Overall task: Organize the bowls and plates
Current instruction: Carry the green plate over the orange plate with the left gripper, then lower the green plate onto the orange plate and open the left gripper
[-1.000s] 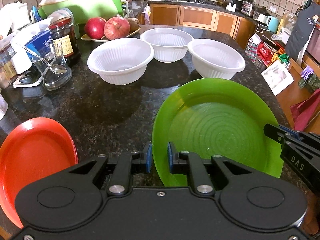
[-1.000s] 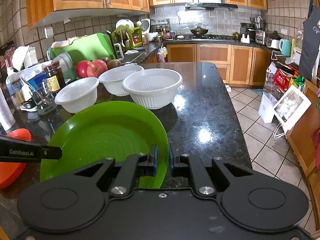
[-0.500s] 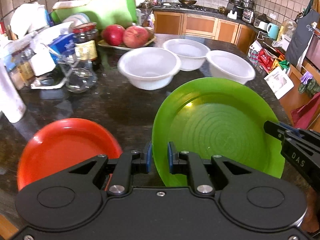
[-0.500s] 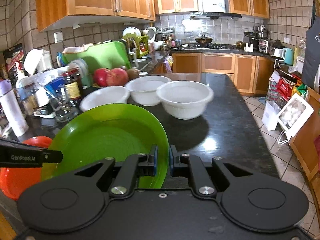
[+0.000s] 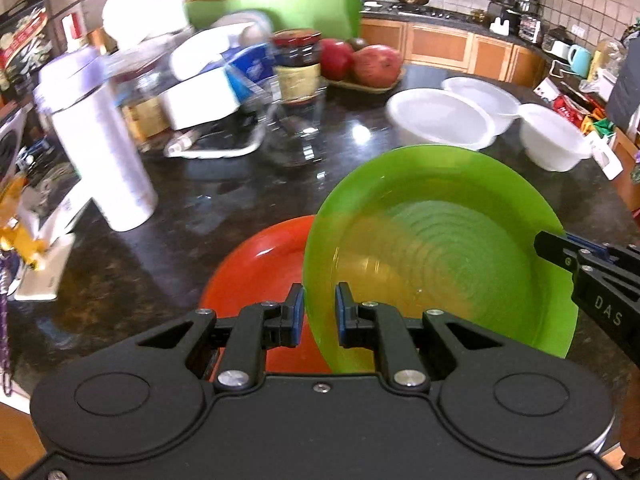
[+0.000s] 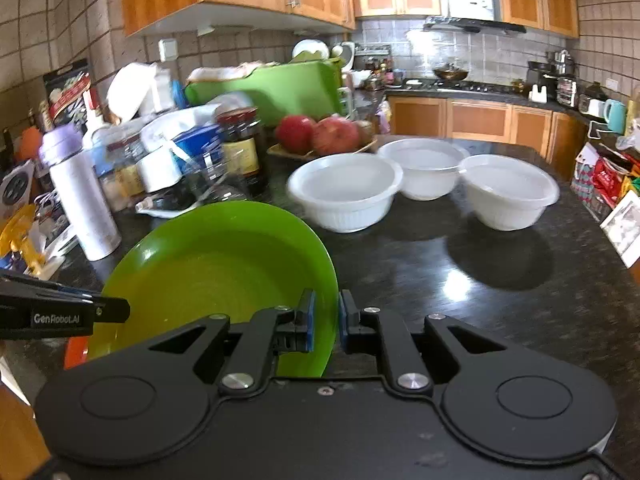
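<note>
**Overhead, a green plate closes on the orange one**

Held between both my grippers, the green plate [image 5: 436, 256] hangs over the dark countertop [image 5: 240, 208], partly above the orange plate [image 5: 260, 276] that lies flat beneath its left side. My left gripper [image 5: 319, 314] is closed on the plate's near-left rim, pads either side of the lip; my right gripper [image 6: 326, 318] pinches the opposite, right-hand rim. The plate tilts, its bowl facing up and toward my left camera. I judge the stacking move turns on this offset: the orange plate sits down and to the left of the green one, nearer my left hand, so the pair must travel that way before lowering. Three white bowls [image 6: 344, 190] wait further back, well apart from both plates, beside cluttered jars and a white bottle [image 5: 100, 152].
</note>
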Tool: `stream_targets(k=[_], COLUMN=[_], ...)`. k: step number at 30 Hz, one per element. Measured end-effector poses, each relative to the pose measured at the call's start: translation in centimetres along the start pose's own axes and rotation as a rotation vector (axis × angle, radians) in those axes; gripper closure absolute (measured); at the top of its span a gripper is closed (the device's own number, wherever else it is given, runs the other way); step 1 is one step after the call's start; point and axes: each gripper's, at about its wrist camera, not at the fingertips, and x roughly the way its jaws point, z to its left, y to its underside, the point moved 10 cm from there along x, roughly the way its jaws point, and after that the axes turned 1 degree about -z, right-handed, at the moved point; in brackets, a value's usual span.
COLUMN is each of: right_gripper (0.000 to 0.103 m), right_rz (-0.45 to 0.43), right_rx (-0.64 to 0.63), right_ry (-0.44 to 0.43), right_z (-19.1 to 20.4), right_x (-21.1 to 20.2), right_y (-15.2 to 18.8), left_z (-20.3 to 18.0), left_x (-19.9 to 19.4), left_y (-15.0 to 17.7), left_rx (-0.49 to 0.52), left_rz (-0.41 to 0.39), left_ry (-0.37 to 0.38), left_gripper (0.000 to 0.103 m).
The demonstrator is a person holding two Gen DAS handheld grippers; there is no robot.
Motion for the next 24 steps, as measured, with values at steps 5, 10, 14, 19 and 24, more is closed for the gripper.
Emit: stream_targets(k=[5,10,14,19,24], right_gripper=[0.088,0.087,0.087,0.085,0.052], right_rz=[0.026,0.045,0.051,0.037,-0.006], right_rx=[-0.003,0.015,0.026,0.030,0.047], right_ry=[0.003,0.026,0.067,0.097,0.141], right_z=[2.9,4.4,4.6,4.9,4.9], right_x=[1.1,2.0,2.4,2.2,1.7], right_y=[0.7,1.3,1.6,1.7,1.5], left_z=[2.9,4.8,5.2,5.5,5.8], left_x=[0.3,1.2,1.4,1.6,1.5], left_y=[0.9,1.6,1.5,1.4,1.1], left_rx=[0.007,0.022,0.040,0.061,0.048], left_rz=[0.020,0.040,0.042,0.033,0.019], left_ry=[-0.005,0.007,0.055,0.093,0.143], left_gripper=[0.082,0.082,0.082,0.080,0.065])
